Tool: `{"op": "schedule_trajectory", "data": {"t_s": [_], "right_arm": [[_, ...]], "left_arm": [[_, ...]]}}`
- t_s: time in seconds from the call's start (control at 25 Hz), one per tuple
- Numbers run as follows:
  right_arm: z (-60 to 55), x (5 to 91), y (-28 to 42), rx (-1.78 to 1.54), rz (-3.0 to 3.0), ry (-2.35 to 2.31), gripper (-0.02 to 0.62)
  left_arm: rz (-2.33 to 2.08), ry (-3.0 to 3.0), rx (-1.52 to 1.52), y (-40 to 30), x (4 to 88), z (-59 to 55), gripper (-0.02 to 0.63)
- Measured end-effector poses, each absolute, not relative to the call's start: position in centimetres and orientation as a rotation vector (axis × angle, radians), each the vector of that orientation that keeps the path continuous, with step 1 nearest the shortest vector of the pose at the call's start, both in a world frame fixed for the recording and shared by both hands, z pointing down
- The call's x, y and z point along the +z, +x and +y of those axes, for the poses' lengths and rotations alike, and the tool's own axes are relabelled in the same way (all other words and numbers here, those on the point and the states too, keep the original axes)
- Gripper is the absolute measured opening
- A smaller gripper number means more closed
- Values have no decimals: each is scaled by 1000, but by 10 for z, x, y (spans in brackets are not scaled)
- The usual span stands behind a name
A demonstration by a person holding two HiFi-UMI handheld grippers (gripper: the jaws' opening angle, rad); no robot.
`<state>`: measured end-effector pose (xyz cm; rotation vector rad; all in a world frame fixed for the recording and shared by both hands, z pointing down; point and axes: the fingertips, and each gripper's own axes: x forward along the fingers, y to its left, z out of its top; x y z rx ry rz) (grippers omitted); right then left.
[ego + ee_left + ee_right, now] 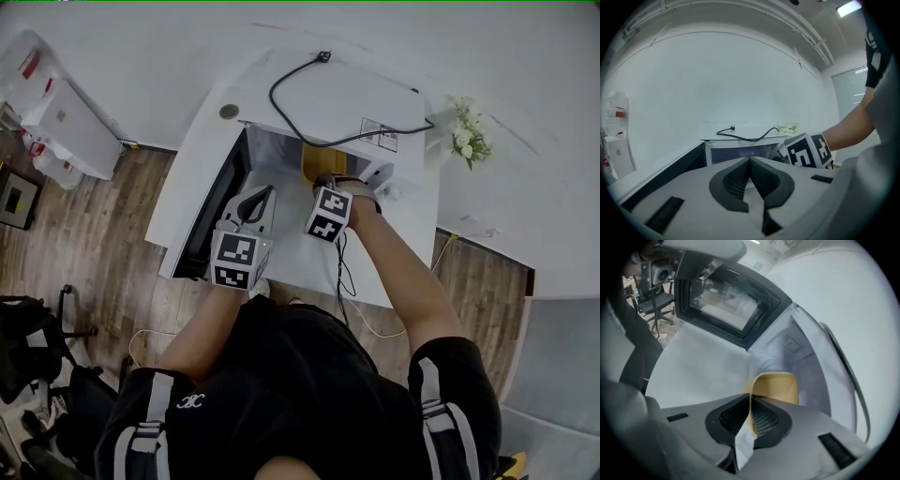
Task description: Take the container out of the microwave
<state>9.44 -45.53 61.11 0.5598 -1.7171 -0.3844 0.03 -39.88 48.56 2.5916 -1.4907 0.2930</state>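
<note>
The white microwave point(352, 94) stands open, with its dark door point(216, 211) swung out to the left. A yellow container point(316, 161) sits at the mouth of the cavity. My right gripper point(325, 180) reaches down to it. In the right gripper view the jaws are shut on the thin wall of the yellow container point(777, 387), gripper point(750, 405), with the cavity point(799, 350) behind. My left gripper point(262, 199) hovers in front of the door, shut with nothing between its jaws point(750, 162).
A black power cable point(300, 117) loops over the microwave's top. White flowers point(468, 136) stand at the right on the white counter point(309, 267). Wood floor and a black chair point(37, 347) lie to the left. The door's window point(726, 303) stands beside the right gripper.
</note>
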Motion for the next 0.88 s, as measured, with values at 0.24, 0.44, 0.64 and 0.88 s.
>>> {"op": "schedule_trajectory", "data": {"t_s": [0.24,0.44,0.64,0.88], "right_arm": [[-425,599,83,-459,-1738,494,18],[-396,597,79,-468,-1765,438,17],[-368,603,80,-483,-1795,404,17],[-343,612,84,-477,-1787,374,15]], "left_arm": [[-1509,2572,291,-1,490,-393,12],[-1516,2554,305,1,498,-387,12],[-1517,2531,321,2,506,-381,12],[-1513,2525,339,5,511,-377,12]]}}
